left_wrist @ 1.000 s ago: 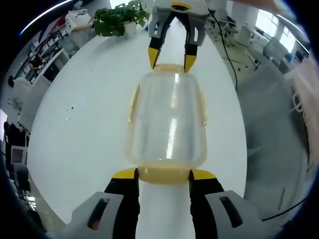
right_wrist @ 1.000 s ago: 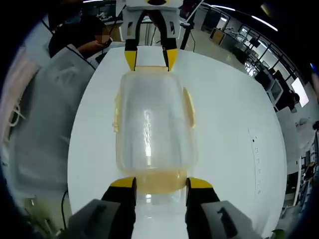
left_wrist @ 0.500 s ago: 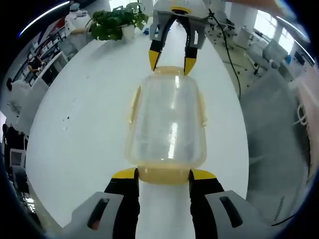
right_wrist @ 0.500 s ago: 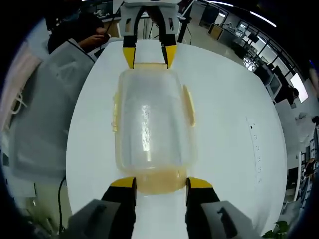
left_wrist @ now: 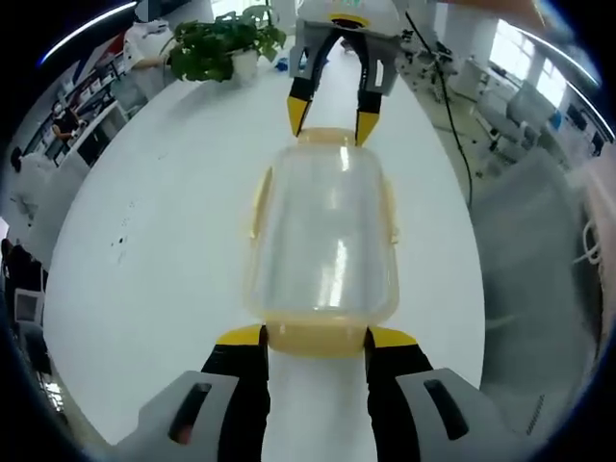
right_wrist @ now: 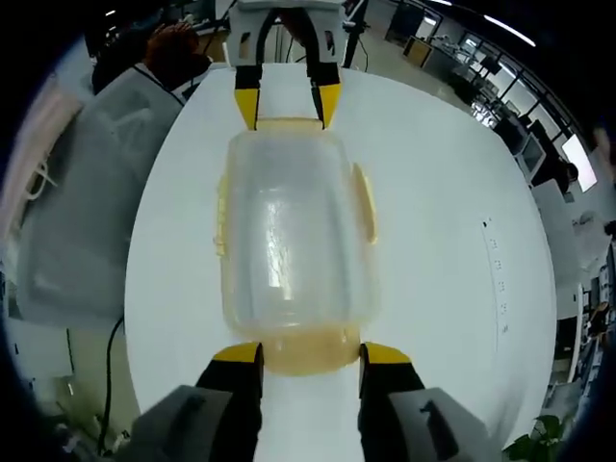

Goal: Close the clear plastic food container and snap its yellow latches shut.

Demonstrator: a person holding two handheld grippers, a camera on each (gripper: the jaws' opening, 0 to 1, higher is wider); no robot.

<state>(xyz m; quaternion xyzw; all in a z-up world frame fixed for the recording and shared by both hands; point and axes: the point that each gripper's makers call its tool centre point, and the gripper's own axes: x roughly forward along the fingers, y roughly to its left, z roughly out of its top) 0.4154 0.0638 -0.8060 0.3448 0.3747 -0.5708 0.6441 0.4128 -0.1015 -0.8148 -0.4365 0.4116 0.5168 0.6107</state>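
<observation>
A clear plastic food container (left_wrist: 325, 231) (right_wrist: 289, 236) lies lengthwise on the white table (left_wrist: 144, 250), lid on. Yellow latches run along its long sides (left_wrist: 260, 197) (right_wrist: 364, 202). My left gripper (left_wrist: 316, 339) is open, and the yellow end latch (left_wrist: 316, 339) fills the gap between its jaws. At the far end, my right gripper (left_wrist: 332, 114) is open too, with its yellow tips on either side of the opposite end latch (left_wrist: 327, 135). In the right gripper view, my right gripper (right_wrist: 310, 356) holds its near end latch (right_wrist: 308, 352) between its jaws, and the left gripper (right_wrist: 287, 104) stands at the far end.
A potted plant (left_wrist: 223, 40) stands at the far edge of the table. Grey cloth (right_wrist: 77, 212) hangs beside the table in the right gripper view, and a person's hand (right_wrist: 173, 43) shows beyond it. Desks and chairs ring the room.
The background has slid slightly in both views, so the cameras moved. The container and both grippers keep the same relation to each other.
</observation>
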